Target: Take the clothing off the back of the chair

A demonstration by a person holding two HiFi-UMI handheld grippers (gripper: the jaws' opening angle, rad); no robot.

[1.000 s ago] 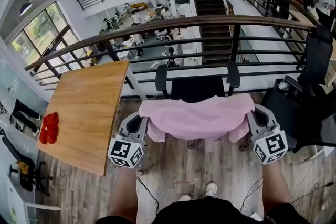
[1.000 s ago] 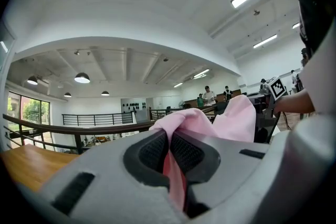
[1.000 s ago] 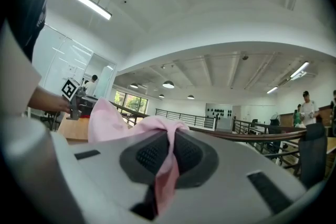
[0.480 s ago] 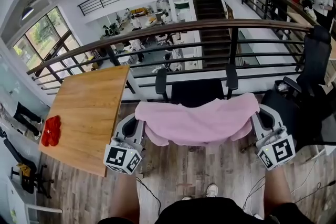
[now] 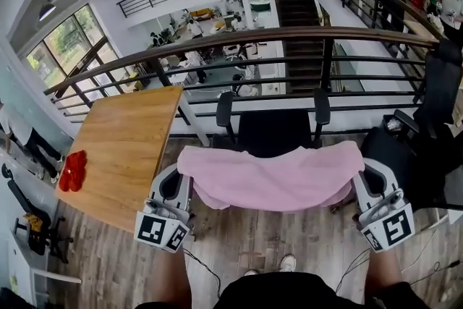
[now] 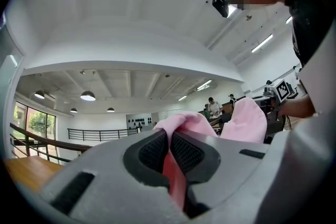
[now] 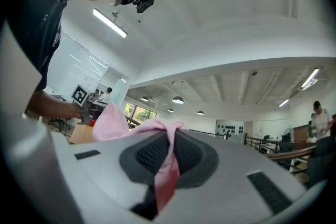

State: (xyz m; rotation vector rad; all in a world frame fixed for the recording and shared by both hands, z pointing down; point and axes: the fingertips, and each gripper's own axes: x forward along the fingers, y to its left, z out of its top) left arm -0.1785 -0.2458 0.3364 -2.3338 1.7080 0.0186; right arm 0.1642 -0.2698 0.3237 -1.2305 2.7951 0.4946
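Note:
A pink garment [image 5: 273,175] hangs stretched between my two grippers, above and in front of the black chair [image 5: 275,130]. My left gripper [image 5: 185,171] is shut on the garment's left end; in the left gripper view the pink cloth [image 6: 184,128] is pinched between the dark pads [image 6: 152,150]. My right gripper [image 5: 360,171] is shut on the right end, and the right gripper view shows the cloth [image 7: 167,162] squeezed between its pads [image 7: 149,156]. The garment's middle sags a little and hides the top of the chair's back.
A wooden table [image 5: 123,148] stands at the left with a red thing [image 5: 72,170] near its edge. A curved railing [image 5: 239,40] runs behind the chair. Another black office chair [image 5: 427,134] stands at the right. The person's feet [image 5: 288,264] are on the plank floor.
Both grippers have risen and drawn toward the person with the pink garment, which has come up off the chair's back and now hangs wider between them.

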